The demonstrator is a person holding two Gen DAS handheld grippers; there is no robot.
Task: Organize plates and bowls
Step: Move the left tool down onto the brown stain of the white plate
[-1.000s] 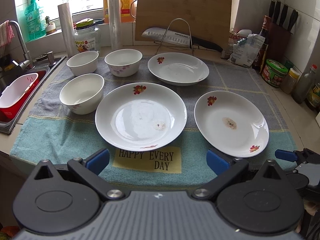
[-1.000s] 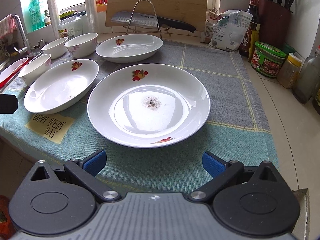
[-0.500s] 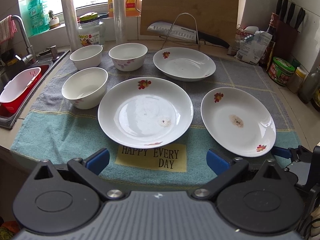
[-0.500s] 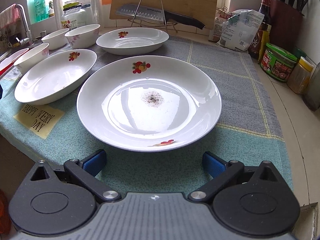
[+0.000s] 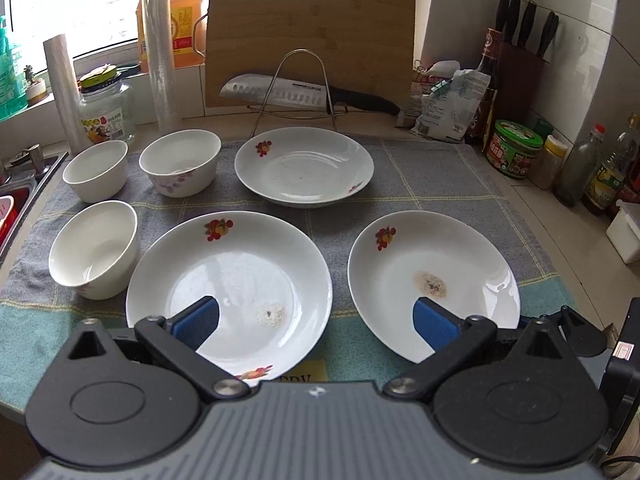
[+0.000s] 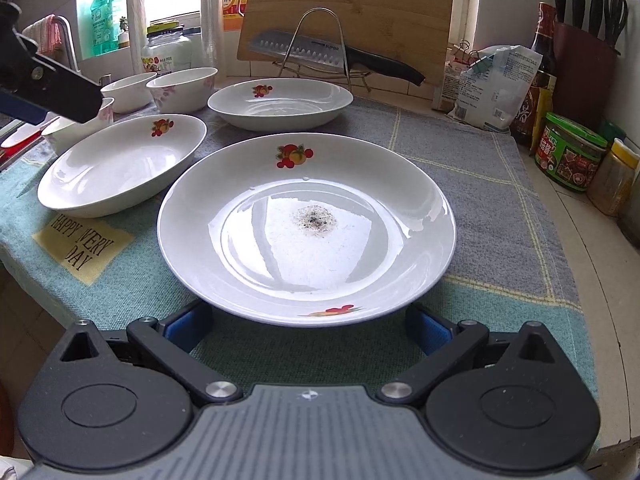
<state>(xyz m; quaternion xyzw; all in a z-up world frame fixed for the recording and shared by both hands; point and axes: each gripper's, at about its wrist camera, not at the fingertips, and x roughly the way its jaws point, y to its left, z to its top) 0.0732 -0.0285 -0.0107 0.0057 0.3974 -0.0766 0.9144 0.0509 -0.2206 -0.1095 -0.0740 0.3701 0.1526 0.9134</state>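
Both grippers hang at the near edge of the counter with their jaws spread wide and nothing between them. The left gripper (image 5: 316, 320) sits above the near-left plate (image 5: 229, 294), its two blue pads showing over that plate and the one beside it, clear of both as far as the angle lets me judge. The right gripper (image 6: 310, 326) is low, at the rim of the near-right plate (image 6: 307, 226), its pads tucked on either side of the near edge; whether they touch the china I cannot tell. That plate has a dark speckled smear in its middle and a red fruit print on the far rim. The near-left plate (image 6: 122, 164) lies just beside it, and a third plate (image 6: 280, 102) sits farther back, ahead of a wire rack (image 6: 320, 44) holding a knife (image 6: 336, 56) against a cutting board (image 6: 348, 8). Three bowls stand to the left: one near (image 5: 94, 254), one at the back left (image 5: 96, 170), and one with purple flowers (image 5: 180, 162) next to it. Everything rests on a grey and teal towel (image 6: 472, 184) with a yellow patch (image 6: 82, 244) sewn on the near edge. Jars and bottles crowd the right side, among them a green-lidded jar (image 6: 570, 156) and a knife block (image 6: 584, 68)
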